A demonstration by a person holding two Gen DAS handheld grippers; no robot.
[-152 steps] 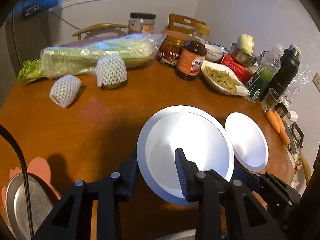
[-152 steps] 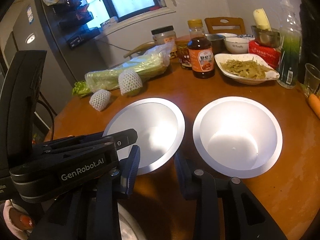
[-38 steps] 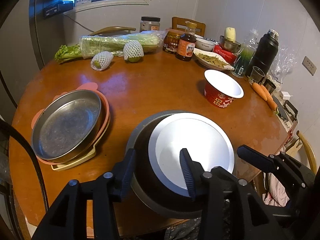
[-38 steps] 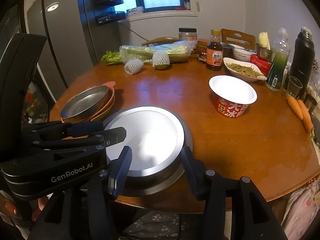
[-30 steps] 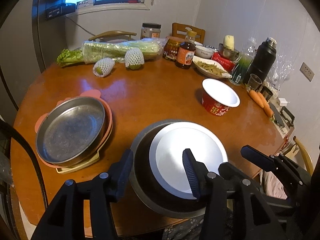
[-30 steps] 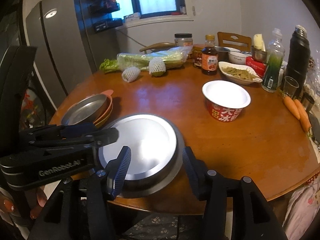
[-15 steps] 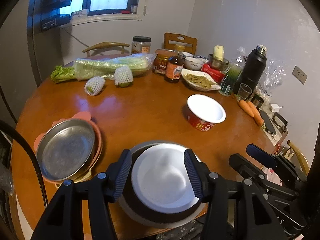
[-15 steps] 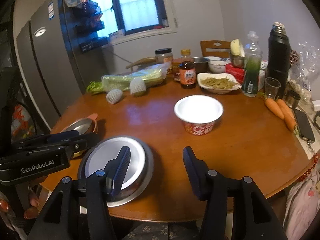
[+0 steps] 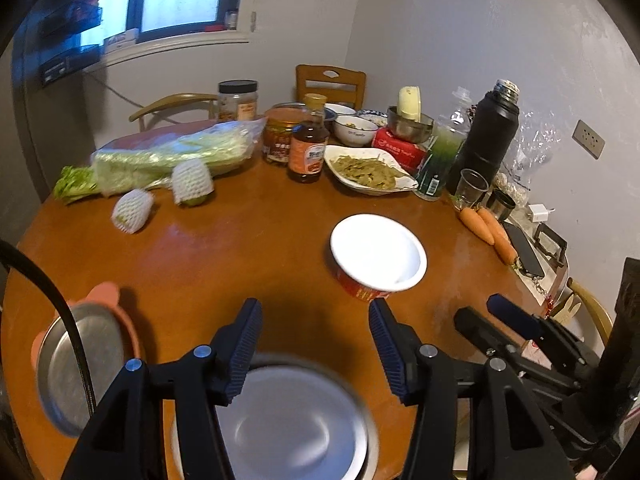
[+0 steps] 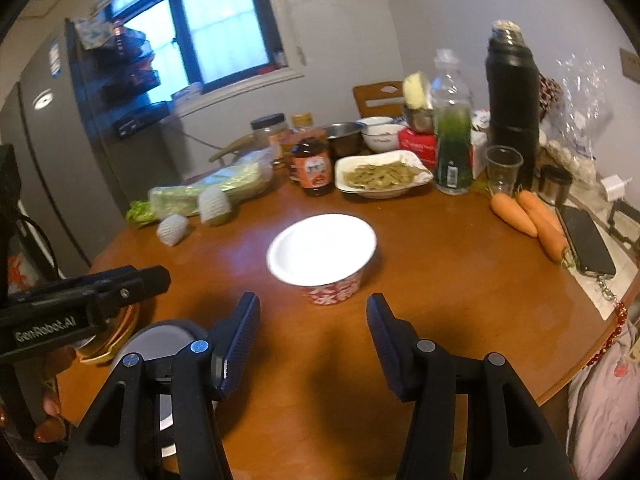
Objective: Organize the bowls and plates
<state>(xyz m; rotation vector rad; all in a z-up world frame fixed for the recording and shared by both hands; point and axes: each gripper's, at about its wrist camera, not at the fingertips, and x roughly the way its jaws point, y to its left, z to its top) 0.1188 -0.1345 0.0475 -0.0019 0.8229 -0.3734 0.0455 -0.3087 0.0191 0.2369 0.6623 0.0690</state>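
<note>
A red-and-white paper bowl (image 9: 378, 254) stands alone mid-table; it also shows in the right wrist view (image 10: 323, 250). A white plate nested in a dark metal bowl (image 9: 292, 424) sits at the near table edge, under my left gripper (image 9: 316, 346), which is open and empty above it. The same stack (image 10: 160, 342) shows low left in the right wrist view. My right gripper (image 10: 314, 338) is open and empty, short of the paper bowl. A steel plate on a pink tray (image 9: 80, 364) lies at the left.
The round wooden table (image 9: 248, 236) carries cabbage (image 9: 168, 156), two netted fruits (image 9: 192, 176), jars, a sauce bottle (image 9: 310, 148), a dish of food (image 9: 370, 168), a thermos (image 9: 486, 136), a cup, carrots (image 9: 486, 230) and a phone (image 10: 586, 242) along its far and right sides.
Both grippers have pulled back and up from the stacked white plate and dark bowl, and both views have tilted up toward the paper bowl. Five seconds ago the left gripper held the white plate.
</note>
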